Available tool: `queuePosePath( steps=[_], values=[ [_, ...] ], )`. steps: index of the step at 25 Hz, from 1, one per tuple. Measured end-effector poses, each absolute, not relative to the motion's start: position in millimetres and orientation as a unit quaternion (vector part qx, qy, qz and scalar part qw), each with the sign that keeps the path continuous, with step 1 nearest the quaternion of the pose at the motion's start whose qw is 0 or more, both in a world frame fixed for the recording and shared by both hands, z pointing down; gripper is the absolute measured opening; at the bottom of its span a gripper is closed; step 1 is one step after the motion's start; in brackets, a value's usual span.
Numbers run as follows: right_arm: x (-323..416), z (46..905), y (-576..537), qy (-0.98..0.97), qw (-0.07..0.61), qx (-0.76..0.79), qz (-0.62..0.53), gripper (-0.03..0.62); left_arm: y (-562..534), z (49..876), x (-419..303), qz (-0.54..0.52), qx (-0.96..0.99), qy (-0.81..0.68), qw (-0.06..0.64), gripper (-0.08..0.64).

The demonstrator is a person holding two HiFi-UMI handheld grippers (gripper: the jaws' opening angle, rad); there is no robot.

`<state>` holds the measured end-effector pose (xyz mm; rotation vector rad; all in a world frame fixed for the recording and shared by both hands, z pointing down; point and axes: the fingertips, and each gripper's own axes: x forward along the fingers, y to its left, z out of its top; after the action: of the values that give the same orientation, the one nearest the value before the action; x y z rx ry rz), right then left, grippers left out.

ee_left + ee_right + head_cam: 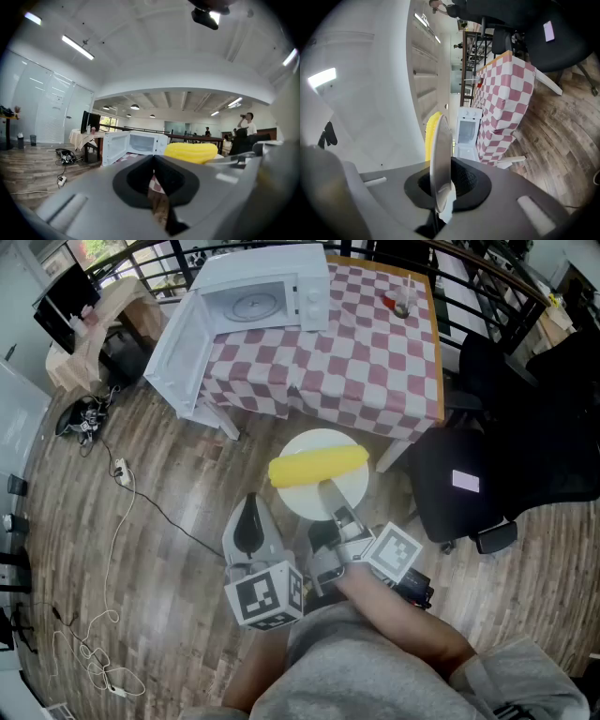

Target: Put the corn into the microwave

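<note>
Pinching the plate's [314, 440] rim, the right claw [330, 493] holds crosswise corn [319, 466], microwave [267, 292] at eleven o'clock; left claw [250, 507] closed.

One microwave [267, 292] stands on one checked tabletop [375, 352], and to its right on that tabletop is one small jar [401, 302]. In front of the microwave is one corn [318, 466] on one white plate [302, 501]. Nearer than those are two hand-held grippers, left [249, 512] and right [330, 493]. One white power strip [120, 472] lies on the floor [187, 484] left of the microwave.
</note>
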<state>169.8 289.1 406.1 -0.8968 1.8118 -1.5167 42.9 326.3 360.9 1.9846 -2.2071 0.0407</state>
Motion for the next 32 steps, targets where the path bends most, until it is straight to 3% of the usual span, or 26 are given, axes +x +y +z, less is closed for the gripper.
queuePosePath(
  steps=[18, 32],
  values=[
    [183, 426, 285, 0.68, 0.279, -0.375, -0.564, 0.006, 317, 363, 36, 0.031, 0.673, -0.737, 0.064, 0.011],
    [149, 428, 279, 0.675, 0.283, -0.376, -0.567, 0.006, 302, 366, -5, 0.035, 0.682, -0.729, 0.051, 0.009]
  ],
)
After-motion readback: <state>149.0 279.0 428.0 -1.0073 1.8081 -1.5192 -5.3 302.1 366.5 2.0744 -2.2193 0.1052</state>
